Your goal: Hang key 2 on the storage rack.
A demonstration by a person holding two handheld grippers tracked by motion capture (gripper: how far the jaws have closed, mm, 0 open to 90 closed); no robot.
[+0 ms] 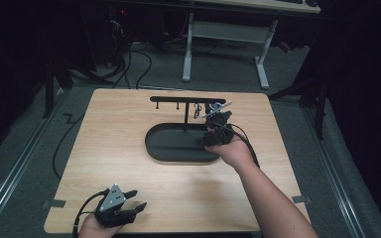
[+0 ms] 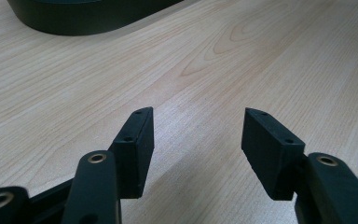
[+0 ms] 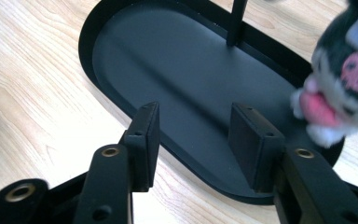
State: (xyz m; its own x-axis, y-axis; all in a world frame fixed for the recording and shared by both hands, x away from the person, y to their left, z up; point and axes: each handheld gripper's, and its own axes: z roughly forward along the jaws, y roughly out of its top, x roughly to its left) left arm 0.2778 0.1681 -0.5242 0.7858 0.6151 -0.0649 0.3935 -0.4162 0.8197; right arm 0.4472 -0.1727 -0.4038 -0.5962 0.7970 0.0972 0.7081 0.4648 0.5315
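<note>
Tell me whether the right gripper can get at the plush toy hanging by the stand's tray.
Probably yes: the right gripper is open over the tray, nothing between its pads, and the plush toy hangs close beside it with nothing in the way.

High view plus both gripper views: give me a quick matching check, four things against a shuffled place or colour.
1 left gripper
2 right gripper
3 plush toy
4 oval tray

A flat on the table, under the hook bar
B fingers open, over the tray's right end
C fingers open, near the table's front left corner
D black, grey and pink

Pairs: 1-C, 2-B, 3-D, 4-A
</note>
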